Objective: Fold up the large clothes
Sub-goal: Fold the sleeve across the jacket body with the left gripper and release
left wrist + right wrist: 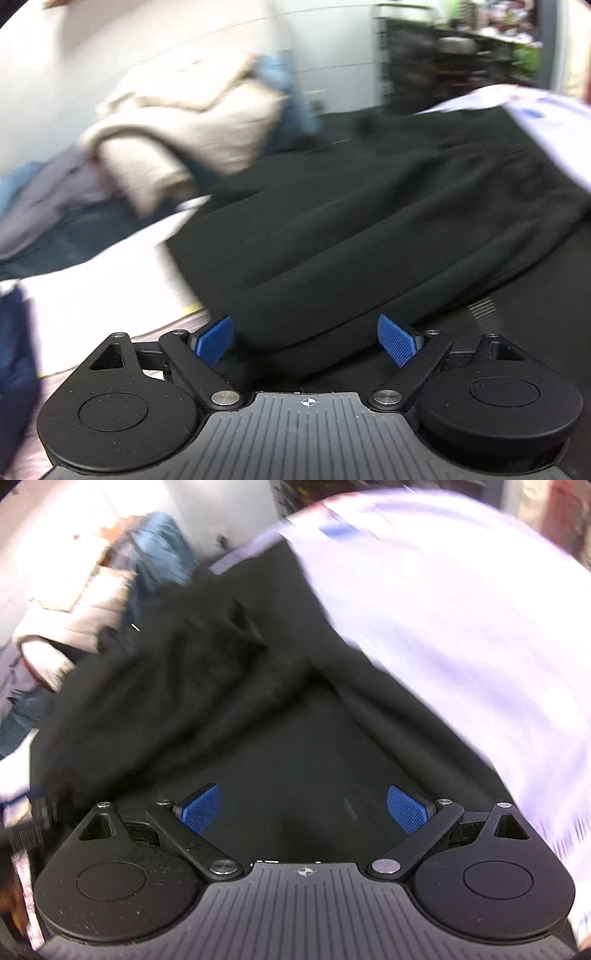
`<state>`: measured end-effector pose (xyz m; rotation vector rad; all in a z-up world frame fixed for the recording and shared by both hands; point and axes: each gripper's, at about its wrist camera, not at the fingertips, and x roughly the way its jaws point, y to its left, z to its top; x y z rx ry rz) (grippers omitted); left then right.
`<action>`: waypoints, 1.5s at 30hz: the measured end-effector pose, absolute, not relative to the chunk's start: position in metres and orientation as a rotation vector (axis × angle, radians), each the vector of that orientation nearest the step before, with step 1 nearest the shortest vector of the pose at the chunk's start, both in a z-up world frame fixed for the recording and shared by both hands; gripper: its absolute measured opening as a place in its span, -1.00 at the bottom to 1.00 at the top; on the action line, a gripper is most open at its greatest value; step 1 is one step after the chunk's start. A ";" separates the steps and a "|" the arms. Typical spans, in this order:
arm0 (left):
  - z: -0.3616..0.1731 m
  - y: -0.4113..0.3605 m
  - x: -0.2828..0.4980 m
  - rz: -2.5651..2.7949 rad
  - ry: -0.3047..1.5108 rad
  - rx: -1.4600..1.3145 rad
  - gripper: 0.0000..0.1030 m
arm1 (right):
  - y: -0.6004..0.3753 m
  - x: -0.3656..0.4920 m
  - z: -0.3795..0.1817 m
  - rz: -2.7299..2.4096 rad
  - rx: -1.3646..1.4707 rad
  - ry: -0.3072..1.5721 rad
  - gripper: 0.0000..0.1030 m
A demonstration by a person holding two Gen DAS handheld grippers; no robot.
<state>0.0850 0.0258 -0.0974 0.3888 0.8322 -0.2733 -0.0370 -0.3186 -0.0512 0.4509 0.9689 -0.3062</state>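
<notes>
Between folds: black garment (369,229) spread on desk.
Left gripper (306,338) and right gripper (304,808) wide open, empty; next, pinching an edge.

Table (177,325) — a brown wood-grain strip shows at 7 o'clock in the left wrist view. Directly on it: a black garment (369,221) spread across the centre toward 3 o'clock; a white sheet (110,266) at 9 o'clock, touching the garment's edge; a heap of cream, grey and blue clothes (177,122) at 10 o'clock — blurred. In the right wrist view, white cloth (461,627) overlaps the garment at 2 o'clock.
</notes>
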 end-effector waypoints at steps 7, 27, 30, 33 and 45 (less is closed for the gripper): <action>-0.119 0.077 0.109 -0.096 0.935 0.389 1.00 | -0.325 0.051 -0.046 -0.220 0.374 0.888 0.45; -0.143 0.087 0.146 0.103 1.031 0.141 1.00 | -0.284 0.085 -0.110 -0.153 0.117 0.973 -0.17; -0.120 0.090 0.139 0.057 0.979 0.129 1.00 | -0.274 0.082 -0.096 -0.199 0.084 0.947 0.18; -0.091 0.100 0.119 -0.046 0.866 0.061 1.00 | -0.267 0.058 -0.079 -0.198 0.104 0.856 0.53; -0.123 0.126 0.244 -0.172 1.080 -0.398 1.00 | -0.253 -0.024 -0.081 -0.137 0.117 0.972 0.54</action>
